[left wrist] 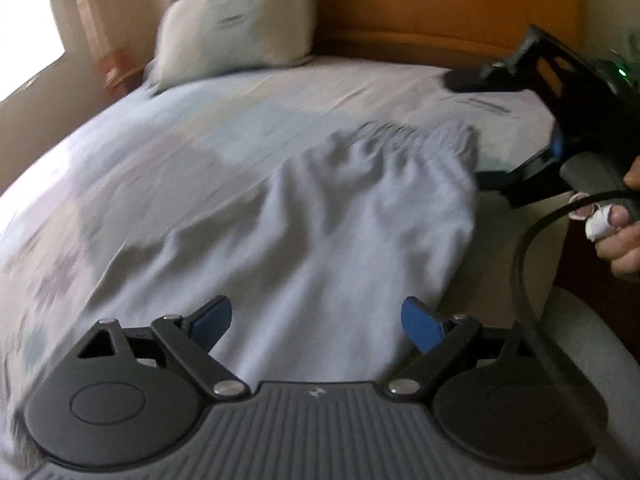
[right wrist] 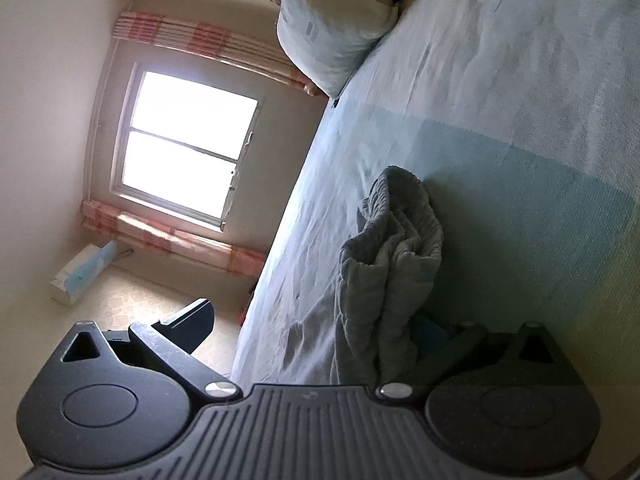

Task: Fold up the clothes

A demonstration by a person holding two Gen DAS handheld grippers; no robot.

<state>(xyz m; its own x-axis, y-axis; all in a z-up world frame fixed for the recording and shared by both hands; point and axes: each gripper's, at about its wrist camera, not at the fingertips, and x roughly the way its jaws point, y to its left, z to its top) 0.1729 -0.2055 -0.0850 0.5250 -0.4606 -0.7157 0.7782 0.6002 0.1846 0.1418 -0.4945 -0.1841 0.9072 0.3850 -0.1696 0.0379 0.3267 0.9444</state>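
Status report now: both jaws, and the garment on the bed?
Left gripper open over grey garment. Right gripper open at its waistband. Nothing blocking.

Your left tongs (left wrist: 318, 322) point steeply downward, blue pads spread wide and gripping nothing. Your right tongs (left wrist: 476, 132) also gape apart, your right hand (left wrist: 622, 236) around their handle.

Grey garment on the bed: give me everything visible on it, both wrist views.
The grey garment is soft, knit-looking cloth with a gathered, ribbed band at its far end, possibly a waistband. It lies unfolded and wrinkled on the bed, spreading toward the left gripper, whose open fingers hang over its near part without pinching it. In the right wrist view the banded end bunches up in folds just ahead of the right gripper, which is open around that edge; contact there is unclear.
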